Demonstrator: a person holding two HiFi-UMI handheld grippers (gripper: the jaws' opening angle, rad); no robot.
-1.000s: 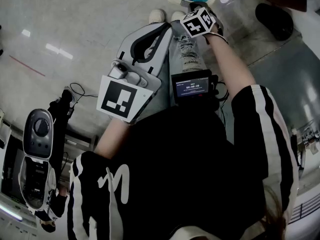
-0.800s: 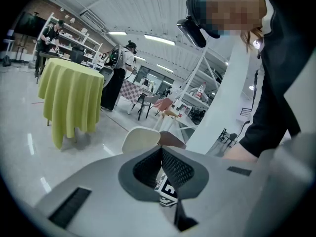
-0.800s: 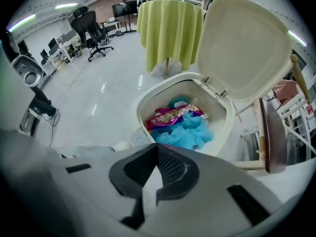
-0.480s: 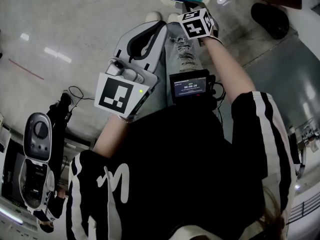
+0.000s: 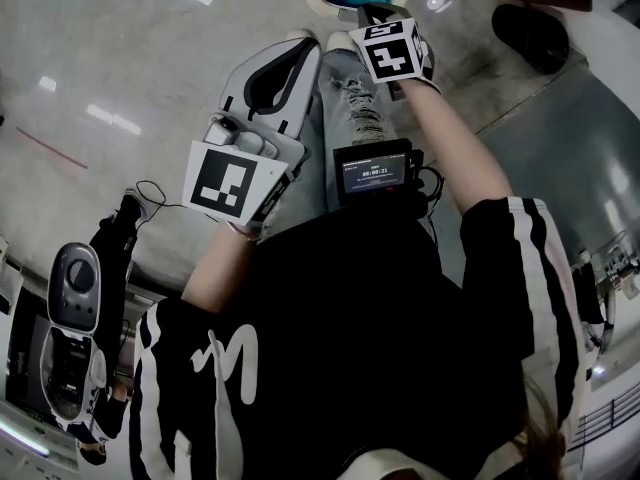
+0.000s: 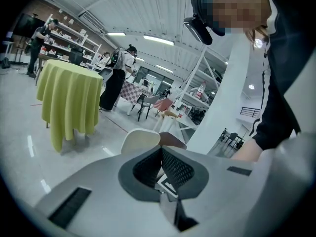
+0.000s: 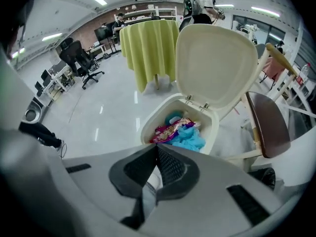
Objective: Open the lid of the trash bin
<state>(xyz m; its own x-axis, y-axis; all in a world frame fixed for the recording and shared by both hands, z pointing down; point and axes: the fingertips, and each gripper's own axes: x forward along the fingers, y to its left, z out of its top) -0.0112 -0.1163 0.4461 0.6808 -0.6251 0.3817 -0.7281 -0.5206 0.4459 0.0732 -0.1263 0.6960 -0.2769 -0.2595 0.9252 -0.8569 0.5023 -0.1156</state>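
Gripper on left [image 6: 160, 152]: grey jaws pressed together, empty.
Cream plastic trash bin [image 7: 213, 132]: standing on glossy grey floor [image 7: 98, 107], coloured rubbish [image 7: 190, 135] inside.
Rounded cream lid [image 7: 217, 58]: swung upright, open.
Gripper on right [image 7: 157, 149]: jaws together, empty, facing bin.

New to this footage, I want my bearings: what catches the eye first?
In the right gripper view, a cream trash bin stands just ahead, its lid tipped up, with blue and purple litter inside. Behind it is a table draped in yellow-green cloth. The right gripper points toward the bin, jaws together and empty.
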